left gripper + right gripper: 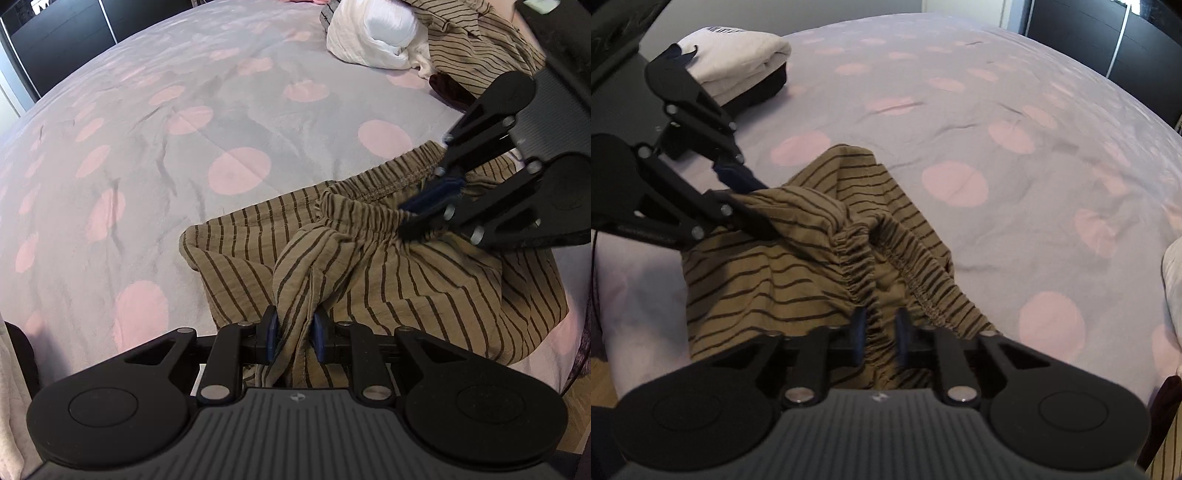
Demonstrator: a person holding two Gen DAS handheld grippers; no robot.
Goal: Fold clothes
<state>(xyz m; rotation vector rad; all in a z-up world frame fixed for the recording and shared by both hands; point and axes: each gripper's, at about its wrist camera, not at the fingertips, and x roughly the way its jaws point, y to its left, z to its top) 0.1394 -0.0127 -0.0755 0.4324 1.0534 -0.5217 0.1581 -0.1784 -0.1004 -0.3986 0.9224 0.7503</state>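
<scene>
The striped shorts (388,266) — tan cloth with dark lines and a gathered elastic waistband (860,266) — lie bunched near the bed's near edge, on a grey bedspread (155,155) dotted with pink circles. The left gripper (295,332) has its blue pads closed narrowly on a pinched fold of the shorts' fabric, which rises between them. The right gripper (881,332) is likewise clamped on cloth, its pads squeezing the waistband at one end; in the left wrist view the right gripper reaches in from the right side and bites the elastic. Between the two grips the fabric sags in loose folds. Toward the far right corner of the bed sits a rumpled white garment (373,37) beside another striped piece (476,48) — well apart from the shorts. The right wrist view shows a folded white stack (738,59) near the bed's far left edge.
</scene>
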